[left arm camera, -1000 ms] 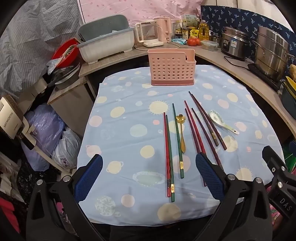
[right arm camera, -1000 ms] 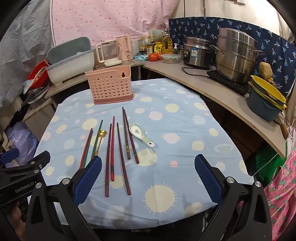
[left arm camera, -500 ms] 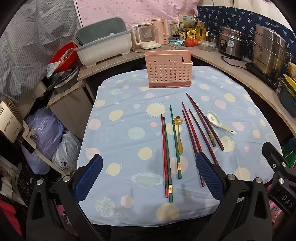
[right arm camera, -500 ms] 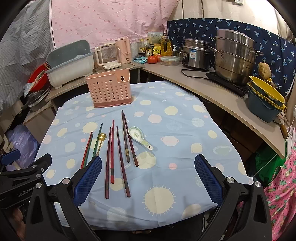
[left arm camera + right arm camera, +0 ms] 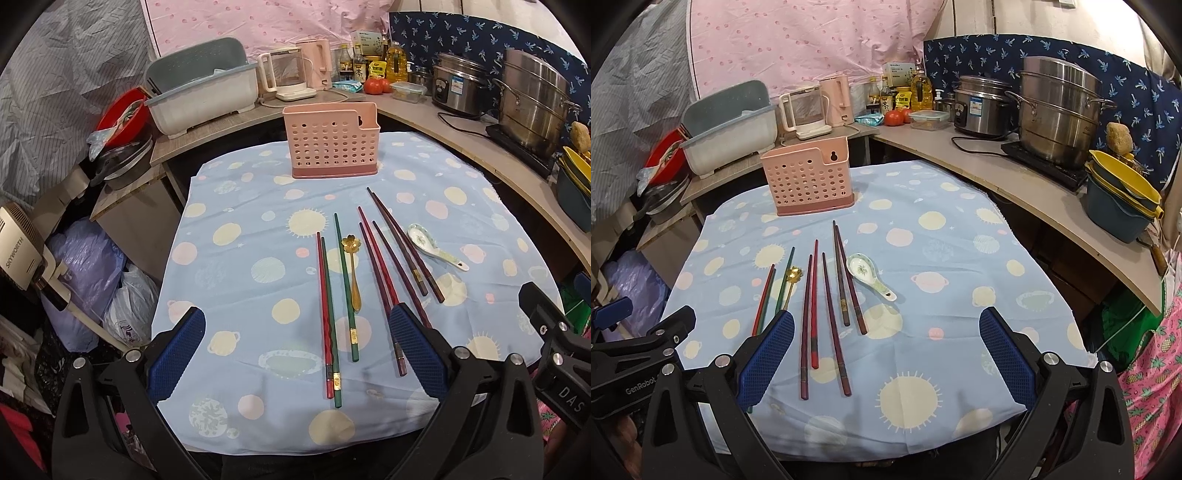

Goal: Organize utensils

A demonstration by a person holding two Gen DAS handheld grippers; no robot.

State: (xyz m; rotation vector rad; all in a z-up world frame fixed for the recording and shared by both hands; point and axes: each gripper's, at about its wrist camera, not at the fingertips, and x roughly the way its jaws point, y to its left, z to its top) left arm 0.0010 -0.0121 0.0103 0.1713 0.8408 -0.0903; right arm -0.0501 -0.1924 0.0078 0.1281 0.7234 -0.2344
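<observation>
While empty, pink caddy (image 5: 333,147) upright.

Eight chopsticks (image 5: 373,258) lie mid-frame on the tabletop (image 5: 229,258): three green or red at left, five dark red. Two spoons: one gold (image 5: 354,275), one ceramic (image 5: 430,246). One pink basket (image 5: 332,142) at upper centre.

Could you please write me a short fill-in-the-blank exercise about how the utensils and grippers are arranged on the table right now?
1. The pink basket stands at the far end of the tablecloth and holds ____ utensils.
2. The gold spoon lies between two ____ chopsticks.
3. The white spoon lies to the ____ of all the chopsticks.
4. Both the left gripper and the right gripper have their fingers ____.

Missing words: no; green; right; open
</observation>
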